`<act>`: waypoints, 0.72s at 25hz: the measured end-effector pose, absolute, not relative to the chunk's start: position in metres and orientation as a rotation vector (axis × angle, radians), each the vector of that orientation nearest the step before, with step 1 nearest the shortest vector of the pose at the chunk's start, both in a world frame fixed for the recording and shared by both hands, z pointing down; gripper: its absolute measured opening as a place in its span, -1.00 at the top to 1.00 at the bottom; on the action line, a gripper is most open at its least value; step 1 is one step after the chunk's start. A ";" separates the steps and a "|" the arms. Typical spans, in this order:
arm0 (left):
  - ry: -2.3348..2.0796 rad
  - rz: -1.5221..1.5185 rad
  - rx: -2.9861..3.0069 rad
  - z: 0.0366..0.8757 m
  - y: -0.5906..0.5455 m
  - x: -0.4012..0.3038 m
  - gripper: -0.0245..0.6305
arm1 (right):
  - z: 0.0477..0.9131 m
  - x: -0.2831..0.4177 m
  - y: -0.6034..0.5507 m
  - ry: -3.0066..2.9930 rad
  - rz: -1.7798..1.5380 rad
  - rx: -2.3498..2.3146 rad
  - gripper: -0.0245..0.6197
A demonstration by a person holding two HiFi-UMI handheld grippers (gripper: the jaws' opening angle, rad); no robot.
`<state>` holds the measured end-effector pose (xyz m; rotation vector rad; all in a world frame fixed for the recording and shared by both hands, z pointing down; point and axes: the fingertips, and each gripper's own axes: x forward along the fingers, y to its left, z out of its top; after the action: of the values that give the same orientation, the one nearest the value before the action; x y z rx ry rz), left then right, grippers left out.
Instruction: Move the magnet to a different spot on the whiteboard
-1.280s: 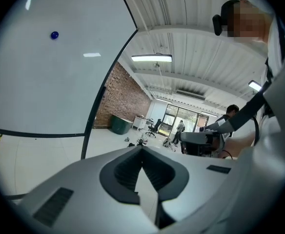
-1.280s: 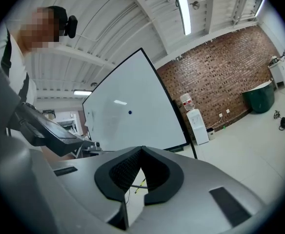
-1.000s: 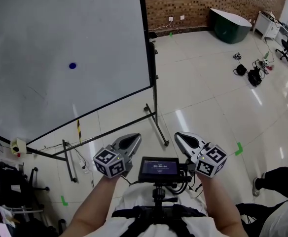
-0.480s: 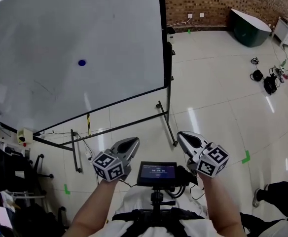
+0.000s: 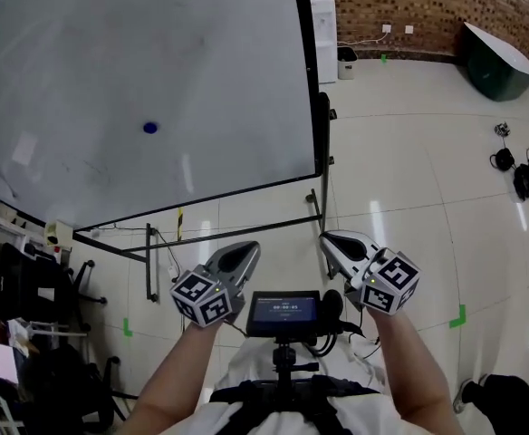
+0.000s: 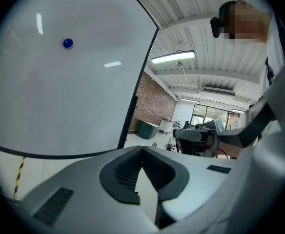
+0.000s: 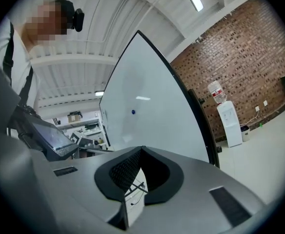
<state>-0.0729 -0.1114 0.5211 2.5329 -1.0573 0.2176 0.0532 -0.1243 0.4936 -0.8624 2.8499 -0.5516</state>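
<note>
Magnet [image 5: 150, 128] on whiteboard [image 5: 83, 53], far from left gripper [image 5: 237, 263]

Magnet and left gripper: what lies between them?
In the head view: bare whiteboard below the magnet, then the board's black lower frame, the stand's crossbar and floor tiles before the left gripper.

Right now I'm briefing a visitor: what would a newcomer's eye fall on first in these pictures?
The big whiteboard fills the head view's upper left, with one small blue magnet near its middle. Below it, the left gripper and right gripper hang shut and empty, apart from the board.
</note>
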 end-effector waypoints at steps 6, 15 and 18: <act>-1.189 0.149 2.489 0.511 -0.157 -0.066 0.90 | 0.483 0.048 -0.179 2.909 -0.525 -0.683 0.82; -1.417 0.042 2.366 0.504 -0.198 -0.101 0.90 | 0.475 0.005 -0.237 3.002 -0.509 -0.408 0.82; -1.453 0.021 2.335 0.500 -0.200 -0.102 0.90 | 0.470 0.000 -0.246 3.017 -0.501 -0.353 0.82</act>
<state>-0.1016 -0.2001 0.5000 2.3354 -1.4528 0.0215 0.0003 -0.2455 0.4697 -0.3530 3.0170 -0.5006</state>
